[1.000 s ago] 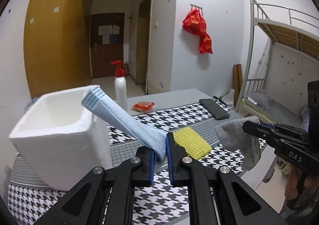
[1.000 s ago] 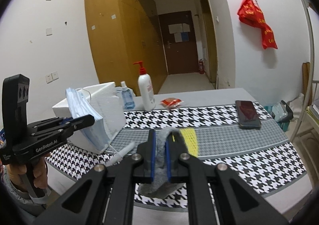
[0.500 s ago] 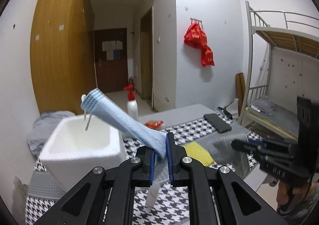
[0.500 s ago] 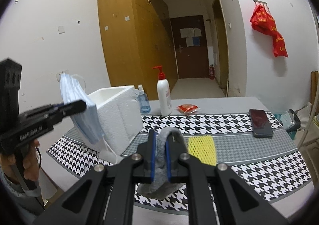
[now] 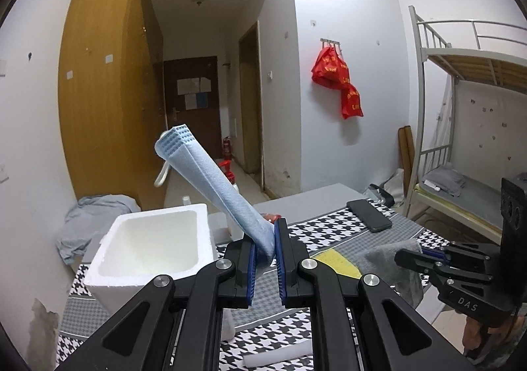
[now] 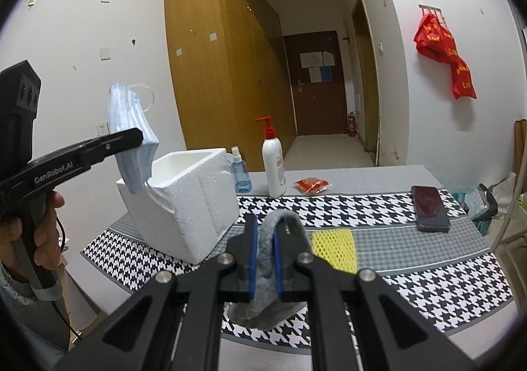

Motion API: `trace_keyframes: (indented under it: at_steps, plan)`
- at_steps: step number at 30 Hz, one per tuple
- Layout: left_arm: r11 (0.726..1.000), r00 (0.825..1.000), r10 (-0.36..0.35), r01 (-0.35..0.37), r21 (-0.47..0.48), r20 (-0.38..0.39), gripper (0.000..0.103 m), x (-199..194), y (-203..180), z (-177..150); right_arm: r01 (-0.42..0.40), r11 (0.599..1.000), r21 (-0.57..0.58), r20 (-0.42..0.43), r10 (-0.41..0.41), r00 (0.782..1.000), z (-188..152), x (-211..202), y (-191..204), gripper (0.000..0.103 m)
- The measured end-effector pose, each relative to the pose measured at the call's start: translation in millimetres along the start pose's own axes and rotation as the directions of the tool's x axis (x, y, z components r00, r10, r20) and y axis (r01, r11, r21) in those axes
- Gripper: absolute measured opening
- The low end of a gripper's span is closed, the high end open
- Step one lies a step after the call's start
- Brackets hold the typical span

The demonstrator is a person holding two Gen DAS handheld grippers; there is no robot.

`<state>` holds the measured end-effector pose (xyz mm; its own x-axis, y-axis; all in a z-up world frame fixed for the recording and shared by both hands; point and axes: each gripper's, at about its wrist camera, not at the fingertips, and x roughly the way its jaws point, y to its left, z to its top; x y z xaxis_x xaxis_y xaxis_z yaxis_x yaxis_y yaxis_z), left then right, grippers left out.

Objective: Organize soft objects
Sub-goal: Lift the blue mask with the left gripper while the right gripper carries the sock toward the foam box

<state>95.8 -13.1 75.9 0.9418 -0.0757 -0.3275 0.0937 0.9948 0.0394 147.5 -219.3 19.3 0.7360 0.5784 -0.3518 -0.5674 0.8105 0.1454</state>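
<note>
My left gripper (image 5: 265, 239) is shut on a stack of blue face masks (image 5: 210, 183), held in the air above and just right of the open white foam box (image 5: 148, 249). In the right wrist view the masks (image 6: 131, 140) hang beside the box (image 6: 184, 203). My right gripper (image 6: 263, 232) is shut on a grey sock (image 6: 263, 272), held above the table's front edge; the sock also shows in the left wrist view (image 5: 392, 262). A yellow mesh cloth (image 6: 334, 247) lies flat on the checked table.
A black phone (image 6: 429, 208), a red packet (image 6: 311, 185), a white pump bottle (image 6: 273, 167) and a small blue spray bottle (image 6: 240, 173) stand on the table. A white tube (image 5: 280, 357) lies near the front edge. A bunk bed (image 5: 467, 107) stands to the right.
My left gripper has risen with the masks, from beside the box's wall to above its rim. My right gripper has risen a little with the sock.
</note>
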Motion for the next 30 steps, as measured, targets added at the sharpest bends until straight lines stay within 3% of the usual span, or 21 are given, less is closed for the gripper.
trace_keyframes:
  at_steps: [12, 30]
  plan:
    - [0.999, 0.999, 0.038, -0.038, -0.016, 0.007, 0.011, -12, 16, -1, -0.029, 0.999, -0.035, 0.010, 0.030, 1.000, 9, 3, 16, 0.012]
    - [0.983, 0.986, 0.168, -0.169, -0.078, -0.010, 0.012, -35, 52, -14, -0.139, 0.981, -0.132, 0.025, 0.144, 0.989, 34, 23, 58, 0.012]
